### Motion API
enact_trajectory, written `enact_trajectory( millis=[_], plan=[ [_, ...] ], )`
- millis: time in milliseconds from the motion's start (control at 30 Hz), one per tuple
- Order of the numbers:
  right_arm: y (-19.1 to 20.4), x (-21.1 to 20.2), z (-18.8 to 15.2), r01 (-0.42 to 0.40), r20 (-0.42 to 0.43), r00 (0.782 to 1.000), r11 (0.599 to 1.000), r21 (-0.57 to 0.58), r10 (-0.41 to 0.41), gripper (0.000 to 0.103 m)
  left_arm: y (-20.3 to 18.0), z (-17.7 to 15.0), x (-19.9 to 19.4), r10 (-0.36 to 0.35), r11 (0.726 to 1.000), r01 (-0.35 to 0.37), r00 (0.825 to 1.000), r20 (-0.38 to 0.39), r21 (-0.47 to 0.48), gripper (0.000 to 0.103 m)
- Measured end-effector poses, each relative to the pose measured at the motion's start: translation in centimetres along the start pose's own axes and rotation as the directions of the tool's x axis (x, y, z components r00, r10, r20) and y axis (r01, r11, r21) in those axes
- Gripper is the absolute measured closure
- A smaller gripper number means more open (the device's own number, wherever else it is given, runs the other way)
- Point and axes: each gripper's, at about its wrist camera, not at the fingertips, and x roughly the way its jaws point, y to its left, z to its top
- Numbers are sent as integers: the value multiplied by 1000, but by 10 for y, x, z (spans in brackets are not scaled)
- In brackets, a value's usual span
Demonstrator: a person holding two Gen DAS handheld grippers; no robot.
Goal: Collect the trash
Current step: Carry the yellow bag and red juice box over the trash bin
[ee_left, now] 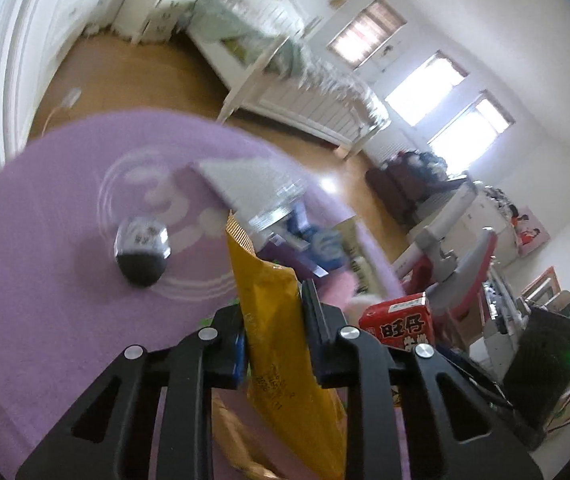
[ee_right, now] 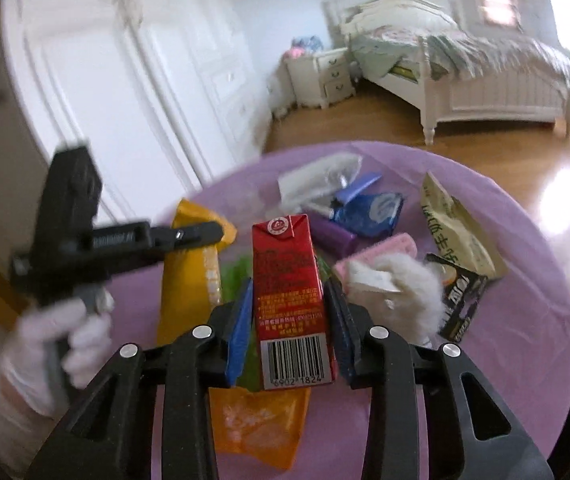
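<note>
Left claw [ee_left: 271, 320] pinches the floppy, crinkly yellow snack pouch [ee_left: 273, 304] mid-body, right claw [ee_right: 289, 320] squeezes the light, crushable red drink carton [ee_right: 289, 280] by its flat sides.

- The red carton [ee_right: 291, 300] carries a barcode with the digits "6902 1824" under it; its small yellow print is too fine to read.
- In the left wrist view the same carton shows "旺仔" in bold black characters.
- The purple surface [ee_left: 45, 240] bears a large pale "3".
</note>
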Motion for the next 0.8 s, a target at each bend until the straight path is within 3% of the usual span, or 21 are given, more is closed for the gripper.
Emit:
enact_trajectory(
  millis=[133,233,500,800],
  plan=[
    [-22,-44,-1,-85,93,993,987,136,73,67,-39,5,-16,-55,997,53,998,30,63,79],
    [-45,-78,-7,-99,162,985,971,216,64,67,-75,0,-9,-93,987,91,996,10,132,79],
    [-115,-151,-44,-27,264,961,924,383,-82,67,-163,-33,48,-183,942,209,976,-119,262,79],
    [-201,-212,-108,49,305,913,817,574,-270,67,-265,-96,127,-243,842,357,920,-308,404,79]
  ],
)
